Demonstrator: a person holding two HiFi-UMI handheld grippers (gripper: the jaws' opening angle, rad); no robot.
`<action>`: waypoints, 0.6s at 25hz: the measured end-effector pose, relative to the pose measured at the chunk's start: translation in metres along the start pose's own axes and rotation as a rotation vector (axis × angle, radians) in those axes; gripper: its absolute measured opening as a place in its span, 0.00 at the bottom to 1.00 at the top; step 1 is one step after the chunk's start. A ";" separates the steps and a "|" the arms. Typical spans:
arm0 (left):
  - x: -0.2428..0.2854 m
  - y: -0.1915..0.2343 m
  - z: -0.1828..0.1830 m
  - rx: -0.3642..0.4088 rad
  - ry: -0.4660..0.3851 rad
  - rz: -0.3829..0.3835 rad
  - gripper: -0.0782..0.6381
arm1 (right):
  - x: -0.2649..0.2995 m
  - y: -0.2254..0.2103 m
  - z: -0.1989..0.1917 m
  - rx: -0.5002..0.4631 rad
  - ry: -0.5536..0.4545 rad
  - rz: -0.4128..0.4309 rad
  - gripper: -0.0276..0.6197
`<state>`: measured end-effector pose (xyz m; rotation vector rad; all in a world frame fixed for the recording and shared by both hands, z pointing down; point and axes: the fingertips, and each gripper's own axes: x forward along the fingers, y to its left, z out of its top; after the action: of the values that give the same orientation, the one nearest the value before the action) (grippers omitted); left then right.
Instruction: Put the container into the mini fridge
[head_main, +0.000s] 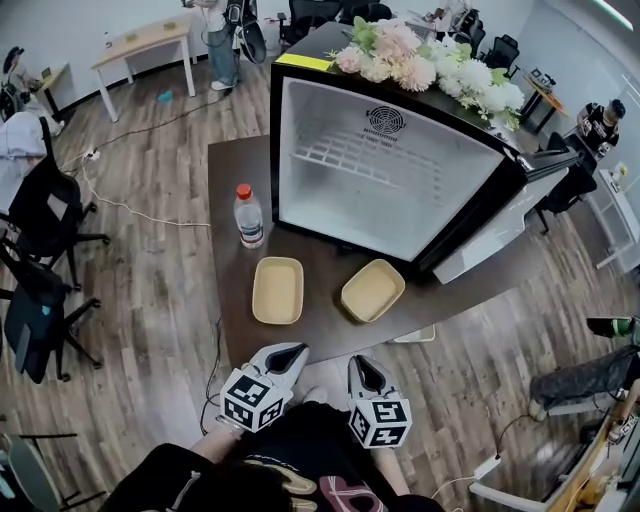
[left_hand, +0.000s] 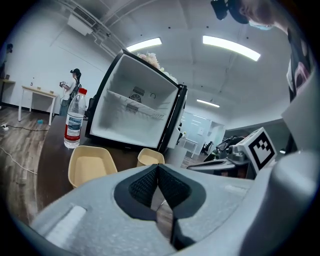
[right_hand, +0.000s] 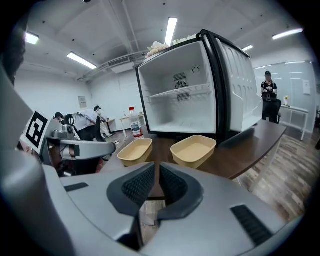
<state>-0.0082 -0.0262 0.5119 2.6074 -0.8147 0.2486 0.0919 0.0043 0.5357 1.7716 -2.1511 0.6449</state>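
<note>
Two empty beige containers lie side by side on the dark table (head_main: 228, 170), the left one (head_main: 277, 290) (left_hand: 91, 164) (right_hand: 135, 150) and the right one (head_main: 372, 290) (left_hand: 150, 158) (right_hand: 193, 149). Behind them stands the mini fridge (head_main: 385, 175) (left_hand: 132, 107) (right_hand: 182, 100), door swung open, white inside with a wire shelf. My left gripper (head_main: 290, 352) (left_hand: 156, 167) hovers at the table's near edge, shut on nothing. My right gripper (head_main: 362, 365) (right_hand: 156, 167) is beside it, its jaws a narrow slit apart with nothing between them. Neither touches a container.
A water bottle (head_main: 248, 215) (left_hand: 74, 120) (right_hand: 133, 122) with a red cap stands left of the fridge. Flowers (head_main: 420, 60) lie on the fridge top. The fridge door (head_main: 500, 225) hangs out to the right. Office chairs (head_main: 40, 220) and cables are on the floor at left.
</note>
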 end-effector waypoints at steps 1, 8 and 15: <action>0.007 -0.001 0.001 -0.001 -0.001 0.012 0.12 | 0.003 -0.007 0.003 -0.006 -0.001 0.010 0.10; 0.041 0.006 0.009 -0.029 -0.021 0.106 0.12 | 0.020 -0.041 0.023 -0.052 -0.006 0.069 0.14; 0.049 0.011 0.008 -0.043 -0.015 0.135 0.12 | 0.030 -0.054 0.030 -0.073 -0.008 0.075 0.27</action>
<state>0.0256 -0.0628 0.5222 2.5211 -0.9916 0.2466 0.1403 -0.0442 0.5324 1.6662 -2.2259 0.5696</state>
